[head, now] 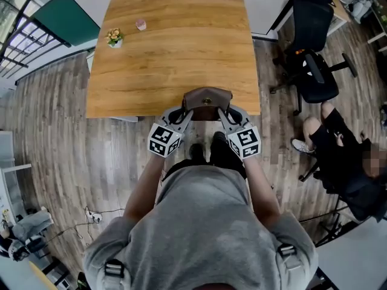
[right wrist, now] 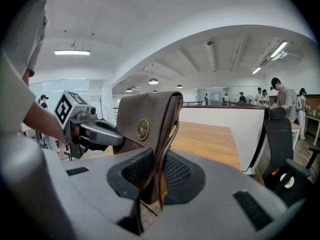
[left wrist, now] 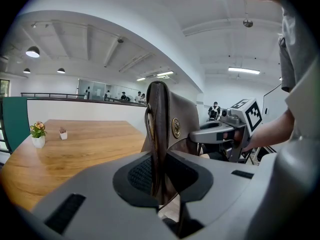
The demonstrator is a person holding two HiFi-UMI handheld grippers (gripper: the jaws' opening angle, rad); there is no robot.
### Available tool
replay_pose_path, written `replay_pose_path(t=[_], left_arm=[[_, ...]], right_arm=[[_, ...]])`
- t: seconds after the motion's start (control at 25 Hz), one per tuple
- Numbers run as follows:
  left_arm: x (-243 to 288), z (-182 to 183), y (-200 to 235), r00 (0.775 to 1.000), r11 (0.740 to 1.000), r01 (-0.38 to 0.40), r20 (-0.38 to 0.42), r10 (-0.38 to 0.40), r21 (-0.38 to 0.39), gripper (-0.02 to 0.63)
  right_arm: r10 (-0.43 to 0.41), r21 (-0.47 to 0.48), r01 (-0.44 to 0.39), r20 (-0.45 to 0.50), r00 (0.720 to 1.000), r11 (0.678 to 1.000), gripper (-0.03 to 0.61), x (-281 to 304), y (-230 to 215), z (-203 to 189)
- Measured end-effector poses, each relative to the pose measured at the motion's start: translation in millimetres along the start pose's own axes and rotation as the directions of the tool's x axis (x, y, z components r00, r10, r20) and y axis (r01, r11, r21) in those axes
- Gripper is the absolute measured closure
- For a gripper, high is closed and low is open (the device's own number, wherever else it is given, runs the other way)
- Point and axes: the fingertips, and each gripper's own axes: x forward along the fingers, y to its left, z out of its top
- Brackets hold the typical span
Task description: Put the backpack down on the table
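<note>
Left gripper (left wrist: 160, 178) is clenched on the backpack (head: 207, 101), its pads pinching a thin upright edge of brown leather. Right gripper (right wrist: 156, 176) is clenched the same way on the opposite side (a narrow strap runs down beside that edge, between the pads). Each gripper view shows the other gripper across the bag, level with a round brass badge on the flap.

In the head view the backpack sits at lower centre, held between the two grippers right at the near edge of the wooden surface (head: 175, 59); its flap faces up toward the camera. Whether its base touches the surface cannot be told.

Further out, toward the upper left of the head view, a small plant (head: 113, 37) in a white pot and a pink pot (head: 141, 24) stand near each other at the far left corner of the surface, well apart from the bag. At upper right a black chair (head: 314, 65) stands on the plank floor, and below it a person (head: 338, 159) in dark clothes sits.
</note>
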Motion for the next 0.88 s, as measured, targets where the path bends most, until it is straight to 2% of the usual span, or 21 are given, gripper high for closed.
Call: replay_pose_path(t=[0.2, 0.32, 0.56, 0.88], left_arm=[[17.6, 8.1, 6.0, 1.0, 1.0, -0.006, -0.003, 0.006, 0.016, 0.546], [28.4, 12.5, 23.5, 1.0, 0.999, -0.024, -0.002, 0.024, 0.022, 0.546], [51.1, 27.4, 55.2, 0.999, 0.999, -0.044, -0.001, 0.044, 0.006, 0.546], [79.9, 30.3, 80.1, 0.998, 0.998, -0.055, -0.022, 0.055, -0.009, 0.546]], right_arm=[[0.002, 0.008, -0.002, 0.008, 1.0, 1.0, 0.52, 8.5, -18.8, 1.8], [0.014, 0.01, -0.014, 0.009, 1.0, 1.0, 0.52, 26.5, -28.5, 5.1], [0.035, -0.002, -0.035, 0.002, 0.999, 0.999, 0.52, 59.8, -51.9, 20.7], [0.046, 0.0, -0.046, -0.029, 0.999, 0.999, 0.518, 87.7, -77.2, 20.4]])
